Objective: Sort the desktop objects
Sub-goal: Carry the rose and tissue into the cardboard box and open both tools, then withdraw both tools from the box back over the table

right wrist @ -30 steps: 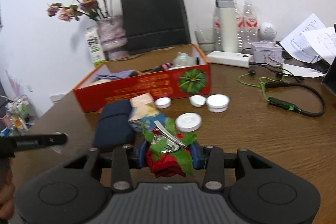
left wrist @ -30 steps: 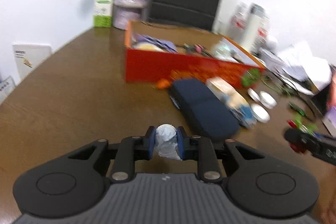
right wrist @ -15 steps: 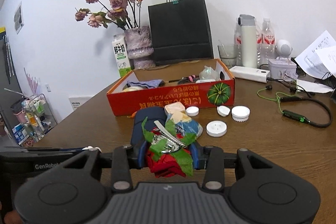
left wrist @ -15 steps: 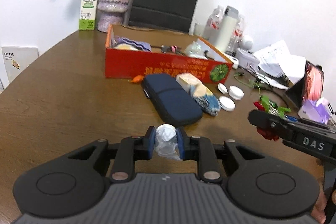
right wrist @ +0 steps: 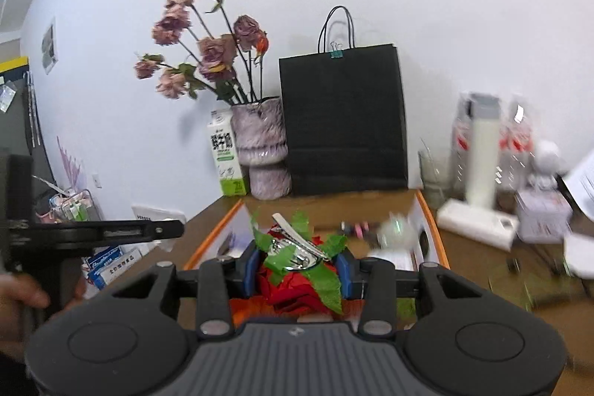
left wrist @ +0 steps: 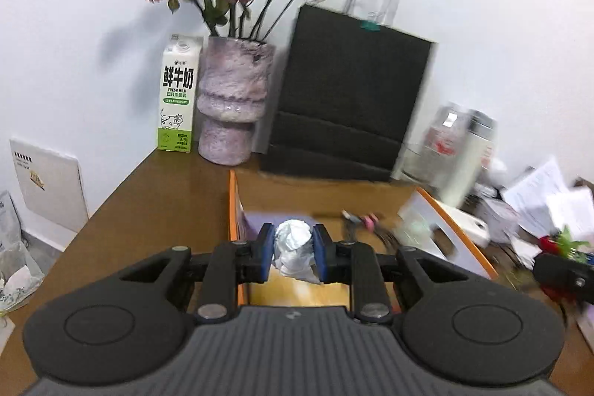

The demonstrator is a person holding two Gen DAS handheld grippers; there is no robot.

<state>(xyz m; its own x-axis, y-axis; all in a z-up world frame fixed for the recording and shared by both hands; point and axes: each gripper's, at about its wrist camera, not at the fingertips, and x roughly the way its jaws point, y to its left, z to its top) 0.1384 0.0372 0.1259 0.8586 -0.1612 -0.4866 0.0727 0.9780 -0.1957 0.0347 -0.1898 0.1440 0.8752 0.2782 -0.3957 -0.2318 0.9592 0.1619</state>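
While the orange box lies directly ahead of and below both tools, each load hangs over its open interior. The right gripper clamps a red artificial flower; the left gripper clamps a crumpled white wad. Judged nearer: neither clearly.

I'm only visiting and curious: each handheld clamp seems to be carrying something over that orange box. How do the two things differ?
The left gripper pinches a crumpled white paper ball: plain, rounded, one colour. The right gripper holds a red fabric flower with green leaves and a silver hair clip on top: colourful, spiky and bulkier, so its jaws stand wider. Both are soft, firmly clamped, and carried above the orange box.
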